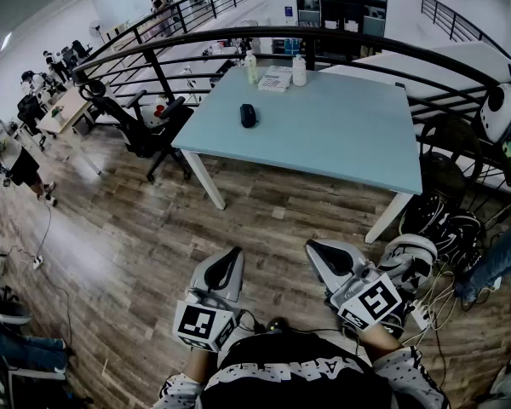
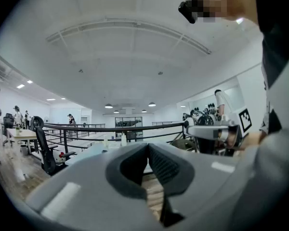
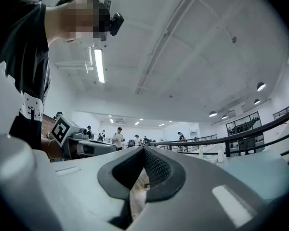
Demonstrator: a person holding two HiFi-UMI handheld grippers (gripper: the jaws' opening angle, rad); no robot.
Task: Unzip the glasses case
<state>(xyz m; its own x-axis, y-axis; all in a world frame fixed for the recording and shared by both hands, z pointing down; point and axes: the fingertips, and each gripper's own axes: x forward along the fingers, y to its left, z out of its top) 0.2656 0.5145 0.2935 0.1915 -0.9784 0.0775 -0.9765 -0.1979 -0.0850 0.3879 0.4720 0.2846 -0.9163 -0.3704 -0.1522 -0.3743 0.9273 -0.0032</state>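
Barely any writing to go on. White print across the black shirt (image 1: 298, 371), upside down and too warped to read. Square black-and-white codes on both cubes (image 1: 203, 324), no letters. Labels on the two bottles (image 1: 299, 71) way too small to read, contents same story. Standing at the far edge of the table (image 1: 341, 143), with a flat white stack (image 1: 275, 79) between. Case (image 1: 248, 115) lying on the table too, nearer the left edge, well apart from the bottles, dark and small; can't tell zipped or not from here. Left gripper (image 1: 234, 251) clenched, tips touching, nothing in between. Right gripper (image 1: 310, 247) same deal, shut tight and empty. Both held low over the wood floor (image 1: 153, 228), side by side, well short of the table and nowhere near the case.
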